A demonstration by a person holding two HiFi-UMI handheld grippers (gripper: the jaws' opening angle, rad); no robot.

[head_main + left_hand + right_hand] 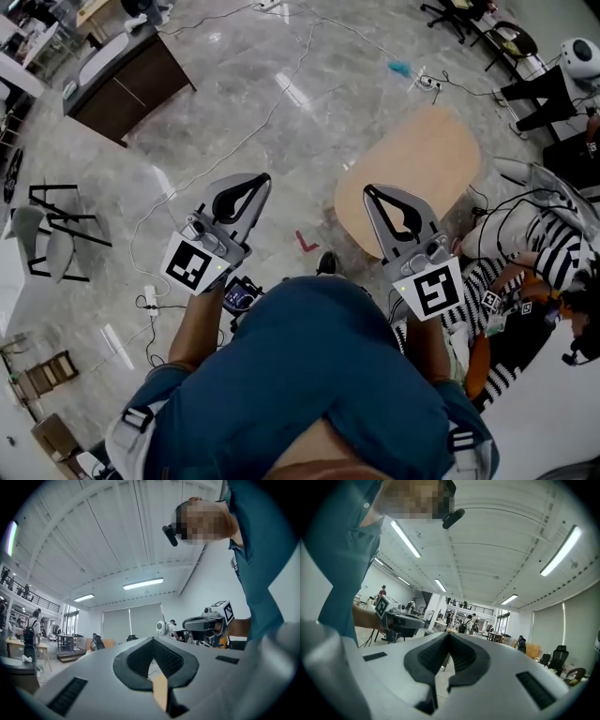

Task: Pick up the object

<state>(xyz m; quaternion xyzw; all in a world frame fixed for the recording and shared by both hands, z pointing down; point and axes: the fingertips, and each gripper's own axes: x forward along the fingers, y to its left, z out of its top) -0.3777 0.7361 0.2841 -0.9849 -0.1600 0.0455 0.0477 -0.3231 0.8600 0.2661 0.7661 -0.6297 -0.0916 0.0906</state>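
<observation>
Left gripper (261, 180) and right gripper (369, 191), jaws together and empty, are held level; loose floor cables (267, 117) could trip the person.

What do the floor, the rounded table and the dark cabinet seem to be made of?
Floor: likely polished stone or marble-look tile; grey veining and bright light reflections. Rounded table: probably light wood or laminate, matte; even beige, no glare. Dark cabinet: seemingly brown wood veneer, with a paler grey top.

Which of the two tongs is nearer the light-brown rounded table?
The right tongs: in the head view they overlap the light-brown rounded table, while the left tongs lie over grey floor.
</observation>
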